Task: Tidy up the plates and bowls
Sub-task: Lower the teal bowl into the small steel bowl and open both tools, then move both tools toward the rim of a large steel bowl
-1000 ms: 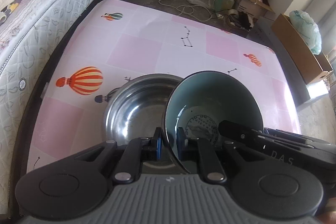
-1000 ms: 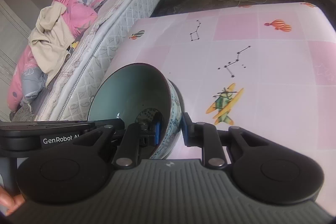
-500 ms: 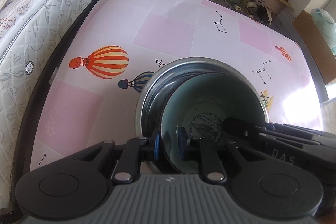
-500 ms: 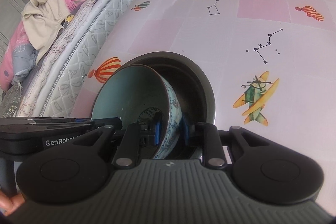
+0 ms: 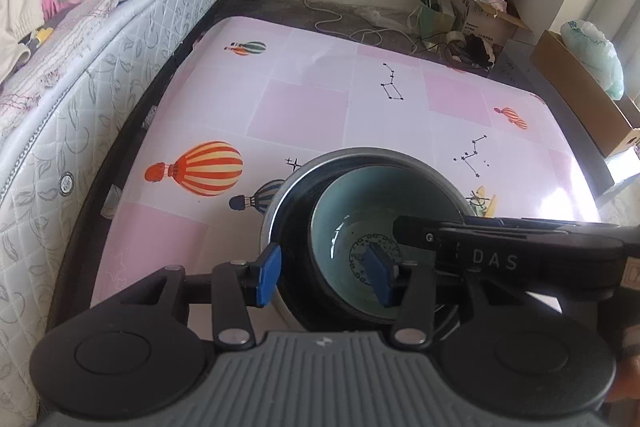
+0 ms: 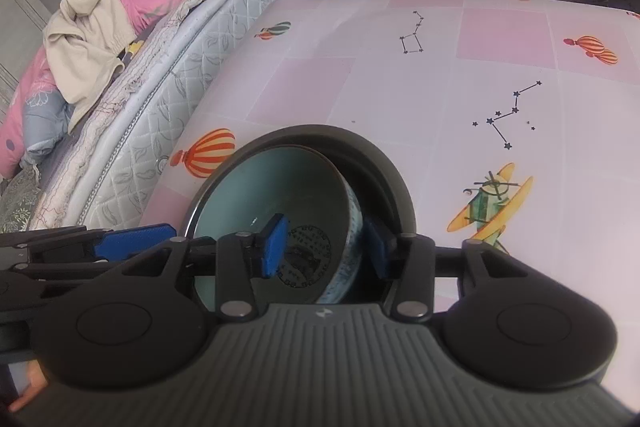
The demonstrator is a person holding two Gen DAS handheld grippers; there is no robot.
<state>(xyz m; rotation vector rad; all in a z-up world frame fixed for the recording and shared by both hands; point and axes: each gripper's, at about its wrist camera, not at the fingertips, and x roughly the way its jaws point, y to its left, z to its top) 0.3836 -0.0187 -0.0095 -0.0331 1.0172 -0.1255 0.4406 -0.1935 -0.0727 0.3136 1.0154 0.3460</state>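
1. Ceramic bowl (image 5: 384, 227) sits nested inside the steel bowl (image 5: 288, 203) on the worktop (image 5: 304, 107); this stacking appears done.
2. Left claw (image 5: 324, 273) and right claw (image 6: 322, 245) straddle the ceramic rim, jaws opening, pads clear.
3. No plates visible.

The pink checked tabletop with balloon and star prints (image 5: 304, 107) lies bare across its whole far half and out to the right corner, so passage is wide open there. The only obstacle on it is the round stainless steel bowl (image 5: 280, 203) at the near middle, with the teal-glazed ceramic bowl (image 5: 384, 203) sitting inside it. On the left, the quilted white mattress (image 5: 80, 95) rises close along the table edge, leaving only a narrow dark gap. Beyond the far edge, open brown cardboard boxes (image 5: 484, 11) and white cables (image 5: 332, 23) clutter the floor.
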